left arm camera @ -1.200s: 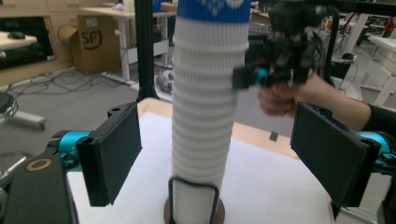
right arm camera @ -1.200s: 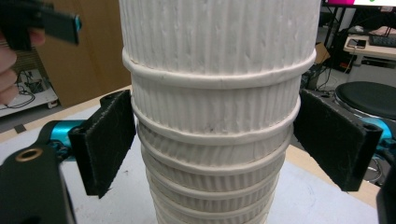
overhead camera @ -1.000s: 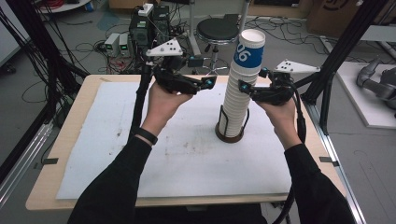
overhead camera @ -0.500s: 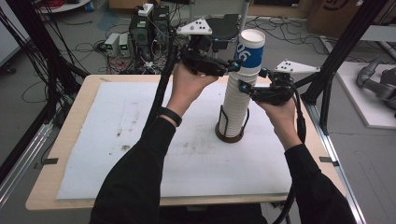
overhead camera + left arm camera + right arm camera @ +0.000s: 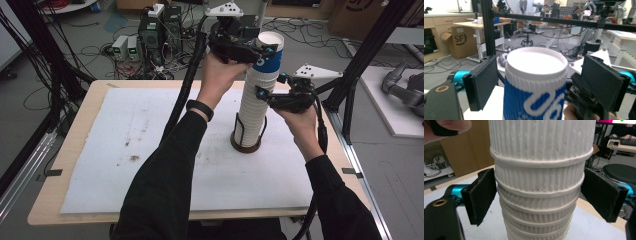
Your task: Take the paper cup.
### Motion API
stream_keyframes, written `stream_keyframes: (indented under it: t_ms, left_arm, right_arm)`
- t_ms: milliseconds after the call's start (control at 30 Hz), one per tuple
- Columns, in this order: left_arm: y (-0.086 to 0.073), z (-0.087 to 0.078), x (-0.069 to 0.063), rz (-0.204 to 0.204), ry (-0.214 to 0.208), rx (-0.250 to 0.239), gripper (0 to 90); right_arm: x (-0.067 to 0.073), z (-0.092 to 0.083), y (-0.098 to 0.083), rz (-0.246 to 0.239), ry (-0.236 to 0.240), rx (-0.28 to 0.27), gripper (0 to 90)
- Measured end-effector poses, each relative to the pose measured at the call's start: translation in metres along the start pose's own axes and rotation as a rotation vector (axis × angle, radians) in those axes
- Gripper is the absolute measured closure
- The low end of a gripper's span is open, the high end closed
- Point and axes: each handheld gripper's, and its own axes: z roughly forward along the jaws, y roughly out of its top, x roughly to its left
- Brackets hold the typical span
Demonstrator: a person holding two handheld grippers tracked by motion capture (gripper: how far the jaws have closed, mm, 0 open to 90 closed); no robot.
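A tall stack of ribbed white paper cups stands upright in a dark wire-sided holder on the white mat of a wooden table, just right of the mat's centre. The topmost cup is a blue cup with white lettering and a white rim.

The left gripper, at twelve o'clock from the holder, is raised to the top of the stack. In the left gripper view its two black jaws stand on either side of the blue cup just below the rim; the left pad lies against or just beside the cup wall, while a gap shows at the right pad, so the jaws have just been opening with the cup between them and do not clamp it.

The right gripper, at three o'clock from the stack, brackets the white cups at mid-height. Its left pad touches the ribbed wall; the right pad sits just beside it, and a firm grip cannot be told.
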Motion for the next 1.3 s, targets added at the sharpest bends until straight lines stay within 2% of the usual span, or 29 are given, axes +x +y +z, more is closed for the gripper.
stream_keyframes:
  t_ms: [167, 333, 700, 867, 967, 1167, 1300]
  left_arm:
    - [0.001, 0.006, 0.003, -0.019, -0.013, -0.002, 17.5]
    - [0.001, 0.007, 0.005, -0.026, -0.036, -0.002, 30.0]
    - [0.005, 0.009, 0.004, -0.023, -0.033, 0.011, 31.0]
    - [0.014, 0.005, 0.002, -0.007, -0.029, -0.030, 31.2]
    - [0.020, 0.001, 0.001, -0.016, -0.038, -0.061, 31.2]
    - [0.035, -0.009, -0.003, 0.002, -0.024, -0.119, 31.2]
    - [0.045, -0.018, -0.005, 0.022, -0.014, -0.138, 31.3]
  right_arm:
    - [0.000, 0.000, 0.000, -0.001, 0.000, -0.001, 14.2]
    - [0.000, 0.000, 0.000, -0.003, -0.003, 0.001, 14.2]
    - [0.001, -0.001, 0.000, 0.000, -0.006, -0.002, 14.2]
    - [0.001, 0.000, 0.000, -0.003, -0.009, -0.001, 14.2]
    - [0.001, -0.001, 0.000, -0.003, -0.011, -0.002, 14.2]
    - [0.002, -0.001, 0.000, -0.001, -0.011, -0.001, 14.2]
    - [0.002, 0.000, 0.000, 0.001, -0.010, 0.000, 14.2]
